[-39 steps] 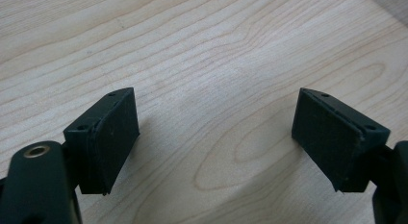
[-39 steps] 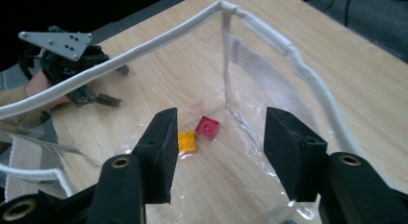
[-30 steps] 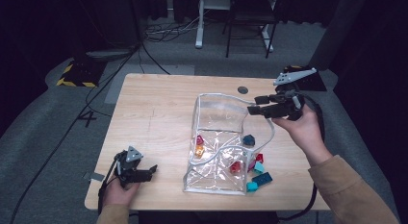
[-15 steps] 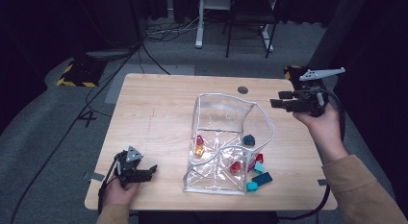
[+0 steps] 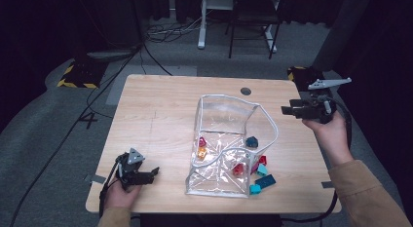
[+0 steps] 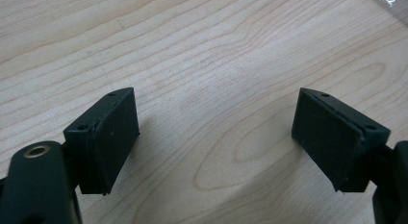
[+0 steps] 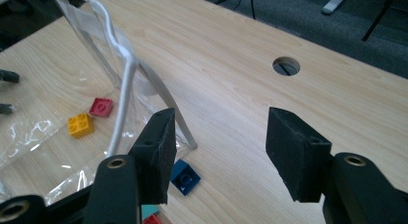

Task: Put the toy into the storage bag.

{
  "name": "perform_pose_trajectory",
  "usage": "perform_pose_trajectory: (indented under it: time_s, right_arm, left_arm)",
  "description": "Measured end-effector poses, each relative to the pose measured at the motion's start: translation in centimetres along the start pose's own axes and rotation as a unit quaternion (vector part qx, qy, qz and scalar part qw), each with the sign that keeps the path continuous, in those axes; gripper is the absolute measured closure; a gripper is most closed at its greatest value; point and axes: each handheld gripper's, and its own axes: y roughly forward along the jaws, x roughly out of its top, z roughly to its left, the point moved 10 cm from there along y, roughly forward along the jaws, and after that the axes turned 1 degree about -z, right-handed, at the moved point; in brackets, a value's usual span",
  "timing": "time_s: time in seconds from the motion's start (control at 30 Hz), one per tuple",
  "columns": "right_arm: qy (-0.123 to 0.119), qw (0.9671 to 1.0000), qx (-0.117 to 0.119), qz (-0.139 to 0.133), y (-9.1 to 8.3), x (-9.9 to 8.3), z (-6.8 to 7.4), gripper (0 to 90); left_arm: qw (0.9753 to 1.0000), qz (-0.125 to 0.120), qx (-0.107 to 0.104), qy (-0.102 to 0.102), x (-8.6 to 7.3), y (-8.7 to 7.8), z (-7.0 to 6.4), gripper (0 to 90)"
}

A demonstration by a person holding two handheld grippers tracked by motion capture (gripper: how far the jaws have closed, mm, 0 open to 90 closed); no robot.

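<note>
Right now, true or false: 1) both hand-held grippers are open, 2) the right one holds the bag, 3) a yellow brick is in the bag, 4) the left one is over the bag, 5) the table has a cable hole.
1) True: the left hand-held gripper and the right hand-held gripper both have their jaws apart with nothing between.
2) False: it is off the bag, out past the table's right edge.
3) True: a yellow brick lies inside the clear plastic.
4) False: it is over bare wood at the table's near left corner.
5) True: a round hole sits near the far edge.
</note>
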Motion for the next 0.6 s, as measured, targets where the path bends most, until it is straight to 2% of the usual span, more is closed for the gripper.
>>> perform_pose_trajectory:
  time_s: [0.13,0.3,0.6]
  right_arm:
    - [0.001,0.9999,0.002,0.012,1.1,-1.4,-0.1,44.8]
    - [0.016,0.9994,0.007,0.029,2.7,-3.5,-0.1,45.7]
    - [0.022,0.9975,0.029,0.060,5.9,-7.3,0.6,43.7]
  left_arm:
    - [1.0000,0.000,0.000,0.000,0.0,0.0,0.0,16.9]
    - [1.0000,0.000,0.000,0.000,0.0,0.0,0.0,16.9]
    - [1.0000,0.000,0.000,0.000,0.0,0.0,0.0,16.9]
